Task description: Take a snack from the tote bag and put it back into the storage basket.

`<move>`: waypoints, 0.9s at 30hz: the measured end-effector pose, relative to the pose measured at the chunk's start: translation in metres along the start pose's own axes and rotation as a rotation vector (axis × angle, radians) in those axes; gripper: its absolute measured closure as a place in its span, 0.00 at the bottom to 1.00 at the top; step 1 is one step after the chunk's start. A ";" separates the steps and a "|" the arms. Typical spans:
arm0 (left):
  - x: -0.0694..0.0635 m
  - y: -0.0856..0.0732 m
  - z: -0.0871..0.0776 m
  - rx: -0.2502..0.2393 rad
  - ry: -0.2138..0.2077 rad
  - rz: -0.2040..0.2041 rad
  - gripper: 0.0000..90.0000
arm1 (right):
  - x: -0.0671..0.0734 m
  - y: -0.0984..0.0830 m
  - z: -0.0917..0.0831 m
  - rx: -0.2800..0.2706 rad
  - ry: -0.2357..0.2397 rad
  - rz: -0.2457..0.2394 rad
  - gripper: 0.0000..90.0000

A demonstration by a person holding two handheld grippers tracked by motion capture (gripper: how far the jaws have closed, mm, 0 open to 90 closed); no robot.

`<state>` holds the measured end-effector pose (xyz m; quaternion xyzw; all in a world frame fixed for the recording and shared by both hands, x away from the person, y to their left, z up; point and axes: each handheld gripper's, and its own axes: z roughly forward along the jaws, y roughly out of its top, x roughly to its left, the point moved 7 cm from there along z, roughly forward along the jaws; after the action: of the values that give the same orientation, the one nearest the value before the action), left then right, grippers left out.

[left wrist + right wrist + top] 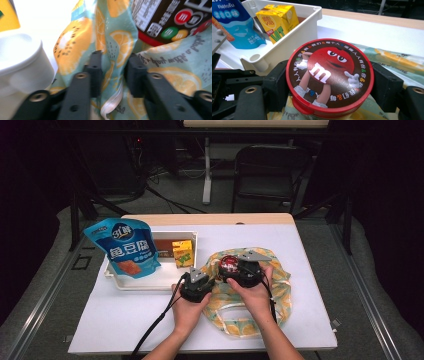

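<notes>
White table covering (150, 310) over a wooden top, dark room behind with a folding chair (267, 170) past the far edge. White plastic bin (197, 240) at left-centre holds a blue fish-tofu snack pouch (125, 249), a yellow drink carton (182, 252) and a brown pack behind it.

Lemon-print fabric bag (280, 285) lies flat, right of the bin, mouth toward the bin side.

Right gripper (329, 82): jaws clamped on the sides of the red-lidded M&M's canister (329, 75), one pad on each flank just below the lid. Canister upright, lid facing up, held at the bag's mouth with bag cloth under it; in the high view it sits at the bag's upper-left corner (229, 264).

Left gripper (113, 72): jaws part-way apart, a fold of bag cloth and its white strap (112, 105) between them. Pads appear to stand clear of the cloth, so I read this as a released grip, not a pinch. Canister label (172, 22) sits just above and beyond these jaws.

Key relation: canister lies directly beyond the left gripper, across the bag rim, long axis vertical. Right hand (252, 292) already has it; left hand (187, 307) is nearer the rim. Judgement: canister is about halfway across the bag opening. Next move depends on the rim being held open while the canister travels along its own axis.
</notes>
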<state>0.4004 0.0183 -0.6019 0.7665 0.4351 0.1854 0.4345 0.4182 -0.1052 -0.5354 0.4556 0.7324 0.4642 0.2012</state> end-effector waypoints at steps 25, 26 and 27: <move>-0.034 0.043 -0.054 -0.222 -0.148 0.142 0.21 | 0.000 0.022 -0.046 -0.054 0.003 0.019 0.28; -0.036 0.044 -0.055 -0.231 -0.155 0.140 0.19 | 0.002 0.023 -0.048 -0.054 0.007 0.020 0.28; -0.038 0.045 -0.057 -0.241 -0.168 0.142 0.19 | 0.003 0.024 -0.049 -0.058 0.009 0.022 0.28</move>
<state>0.3645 0.0043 -0.5296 0.7506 0.3164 0.2016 0.5440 0.3928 -0.1235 -0.4908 0.4557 0.7143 0.4896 0.2060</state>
